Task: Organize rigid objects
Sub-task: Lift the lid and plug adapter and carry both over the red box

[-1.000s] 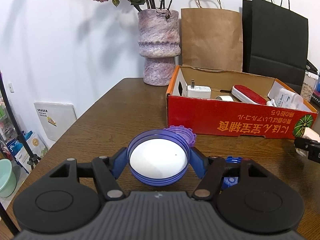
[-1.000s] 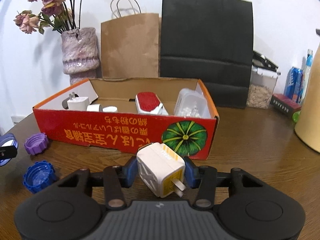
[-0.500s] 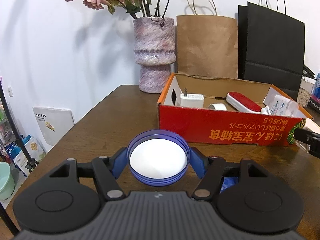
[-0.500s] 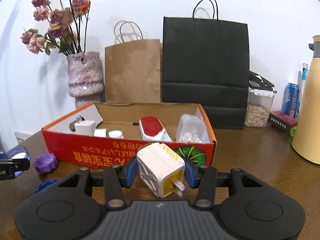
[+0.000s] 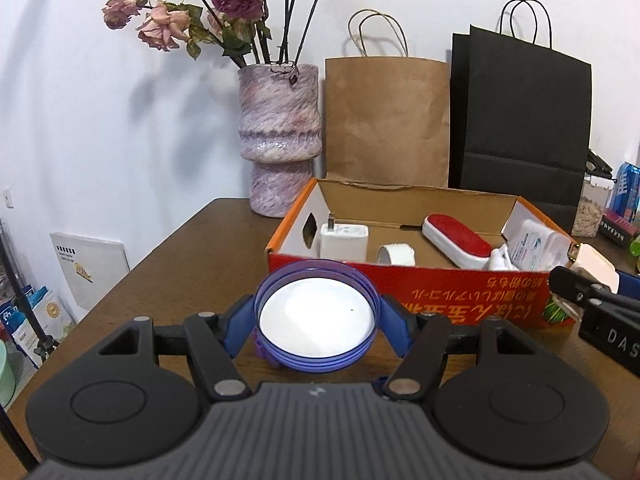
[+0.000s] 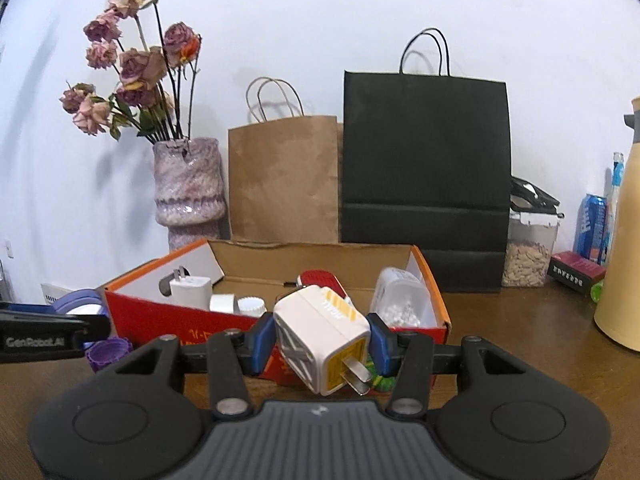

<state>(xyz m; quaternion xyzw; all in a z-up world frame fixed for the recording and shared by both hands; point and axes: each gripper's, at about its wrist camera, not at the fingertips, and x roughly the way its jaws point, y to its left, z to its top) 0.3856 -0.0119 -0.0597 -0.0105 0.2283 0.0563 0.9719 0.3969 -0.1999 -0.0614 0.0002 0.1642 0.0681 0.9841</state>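
Observation:
My left gripper [image 5: 316, 326] is shut on a blue round lid [image 5: 316, 320] with a white inside, held above the table in front of the red cardboard box [image 5: 440, 284]. My right gripper [image 6: 320, 338] is shut on a white and yellow plug adapter [image 6: 320, 334], held near the box's front wall [image 6: 168, 316]. In the box lie a white charger [image 5: 344, 240], a tape roll [image 5: 396, 255], a red and white brush [image 5: 456, 240] and a clear container [image 6: 400, 300]. A purple cap [image 6: 108, 354] lies on the table left of the box.
A marbled vase [image 5: 280, 136] with dried roses, a brown paper bag [image 5: 386, 120] and a black paper bag [image 5: 520, 120] stand behind the box. A seed jar [image 6: 528, 252], cans and a cream jug [image 6: 620, 260] stand at the right. The table edge runs along the left.
Both grippers have risen with their loads, so the box sits lower in each view and its inside shows more. The blue cap on the table has dropped out of sight.

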